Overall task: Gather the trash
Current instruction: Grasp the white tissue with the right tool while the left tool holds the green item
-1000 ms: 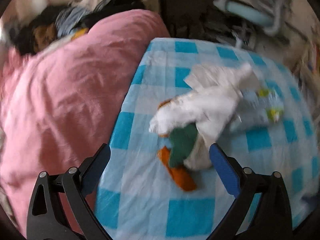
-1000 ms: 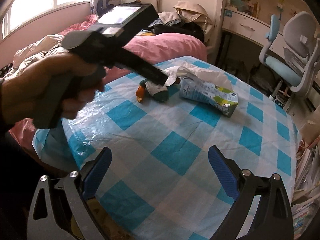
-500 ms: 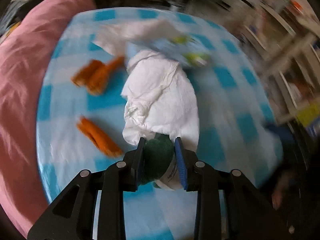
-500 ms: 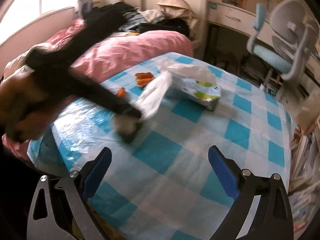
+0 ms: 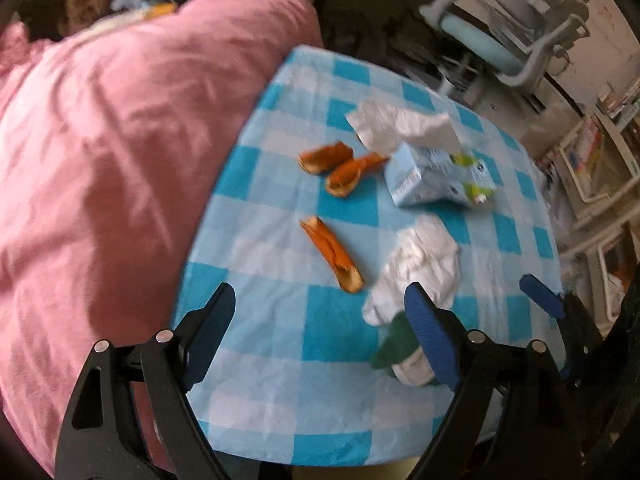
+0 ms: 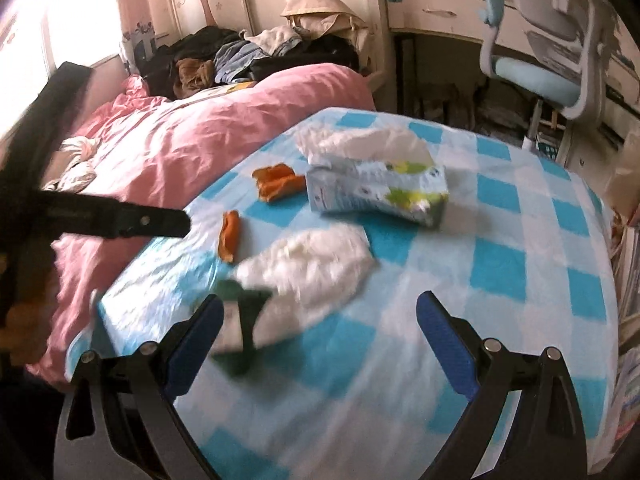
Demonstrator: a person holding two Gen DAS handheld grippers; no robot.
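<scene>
Collecting trash off the checked table (image 5: pixel 336 364). Left claw (image 5: pixel 320 324) gaping wide, gripping nothing. Right claw (image 6: pixel 320 332) also spread wide and empty, hanging over the near edge. Crumpled tissue (image 5: pixel 420 264) and green-and-white wrapper (image 5: pixel 394 350) lying blurred near the front edge, just by the left claw's right finger. Orange peels (image 5: pixel 332 252) sitting mid-table beside the tissue pack (image 5: pixel 436 178), likely next.

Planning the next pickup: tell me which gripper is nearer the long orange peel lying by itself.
Left. The left gripper hovers open just short of the lone orange peel. The right gripper sits farther back, with the crumpled tissue nearer to it.
</scene>
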